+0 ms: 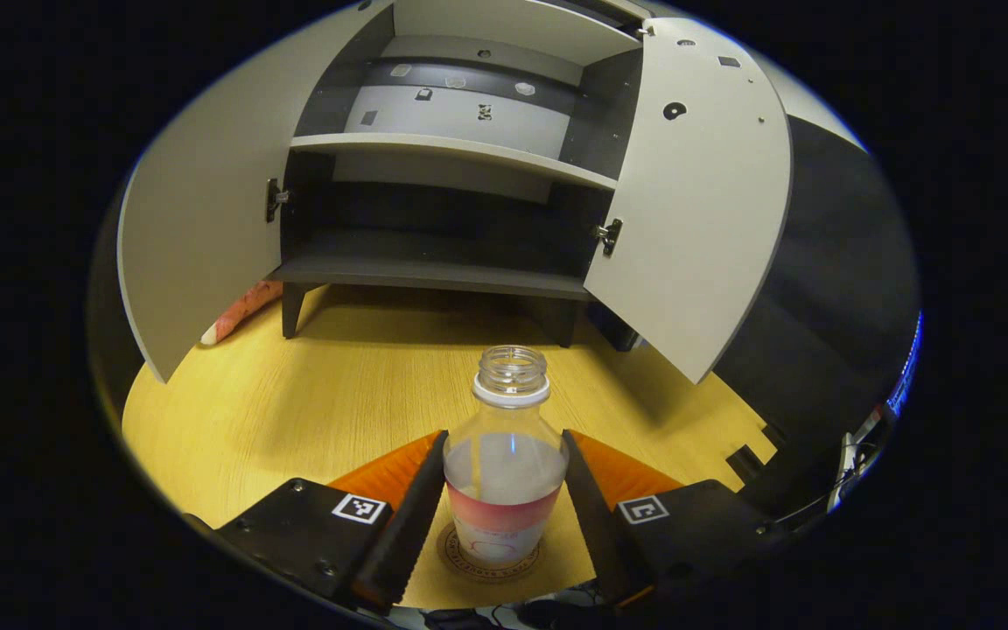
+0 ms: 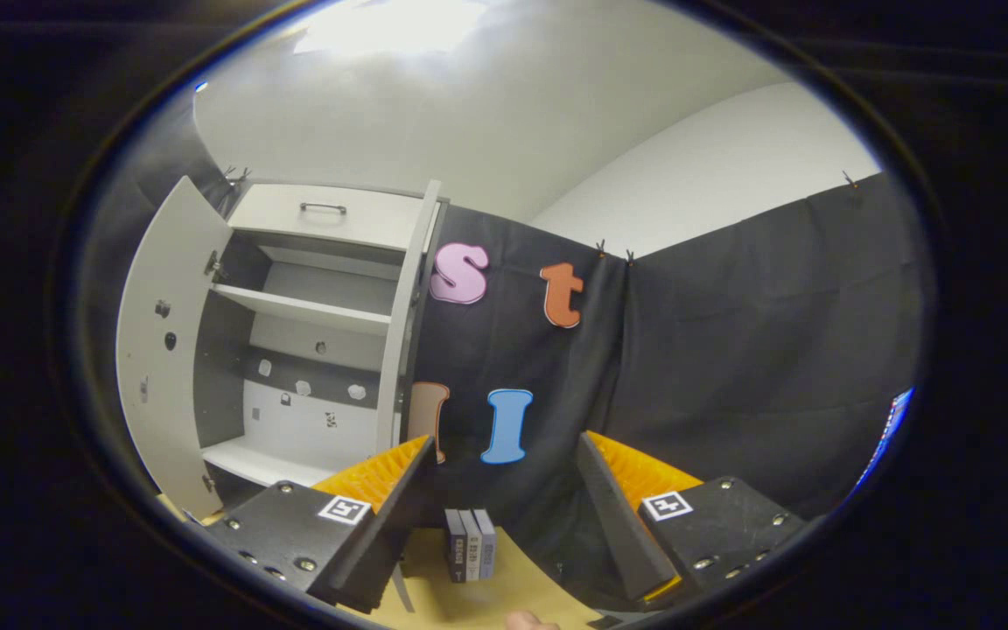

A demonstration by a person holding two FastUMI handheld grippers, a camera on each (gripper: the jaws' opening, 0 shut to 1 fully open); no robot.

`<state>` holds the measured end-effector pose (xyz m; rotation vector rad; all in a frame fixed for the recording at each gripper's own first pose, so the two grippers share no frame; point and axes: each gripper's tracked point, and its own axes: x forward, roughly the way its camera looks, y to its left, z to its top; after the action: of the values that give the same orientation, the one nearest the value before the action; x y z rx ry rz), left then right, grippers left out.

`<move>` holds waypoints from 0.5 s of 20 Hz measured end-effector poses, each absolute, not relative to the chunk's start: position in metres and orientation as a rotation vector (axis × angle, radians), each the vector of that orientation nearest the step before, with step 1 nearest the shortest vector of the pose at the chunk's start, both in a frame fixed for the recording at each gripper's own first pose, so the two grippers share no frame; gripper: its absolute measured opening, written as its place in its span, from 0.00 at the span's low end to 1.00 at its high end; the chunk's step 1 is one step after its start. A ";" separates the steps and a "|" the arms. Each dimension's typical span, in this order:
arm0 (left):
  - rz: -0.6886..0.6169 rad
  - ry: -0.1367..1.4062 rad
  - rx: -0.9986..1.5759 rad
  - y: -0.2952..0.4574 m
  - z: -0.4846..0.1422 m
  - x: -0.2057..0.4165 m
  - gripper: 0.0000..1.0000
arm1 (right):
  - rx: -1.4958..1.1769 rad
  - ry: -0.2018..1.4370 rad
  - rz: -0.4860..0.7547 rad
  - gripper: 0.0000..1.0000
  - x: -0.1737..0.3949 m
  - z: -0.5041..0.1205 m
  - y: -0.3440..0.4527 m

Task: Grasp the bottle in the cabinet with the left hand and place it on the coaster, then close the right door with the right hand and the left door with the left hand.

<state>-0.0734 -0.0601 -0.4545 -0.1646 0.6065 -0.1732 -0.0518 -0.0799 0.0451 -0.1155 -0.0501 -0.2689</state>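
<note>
Left gripper view: bottle (image 1: 506, 472) stands on coaster (image 1: 488, 553), near cabinet (image 1: 456, 149) | left gripper (image 1: 504, 507) around it, grip unclear | right gripper (image 2: 504, 516) wide, empty | next: let go, shut right door (image 1: 696, 201).

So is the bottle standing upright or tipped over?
Upright: the bottle stands on the coaster, open neck up, between the left tongs.

The left gripper view is taken low over the wooden table (image 1: 294, 411), faced straight at the open cabinet (image 1: 451, 175) from near, with both doors spread to either side. The right gripper view is tilted upward and set further right, so the booth's black cloth wall and ceiling are taken in. The cabinet (image 2: 303, 332) is shared by both views, seen obliquely at the right view's left edge.
</note>
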 end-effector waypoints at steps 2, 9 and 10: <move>-0.183 0.627 -0.148 -0.064 -0.462 -0.082 0.81 | -0.115 -0.048 -0.262 0.97 -0.051 0.045 -0.078; -0.214 0.640 -0.111 -0.069 -0.461 -0.097 0.82 | -0.101 -0.048 -0.250 0.97 -0.044 0.041 -0.074; -0.215 0.645 -0.107 -0.069 -0.461 -0.099 0.82 | -0.097 -0.045 -0.245 0.97 -0.044 0.040 -0.073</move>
<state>-0.0989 -0.0690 -0.4612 -0.1072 0.6453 -0.2153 -0.0436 -0.0729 0.0398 -0.0975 -0.0446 -0.2452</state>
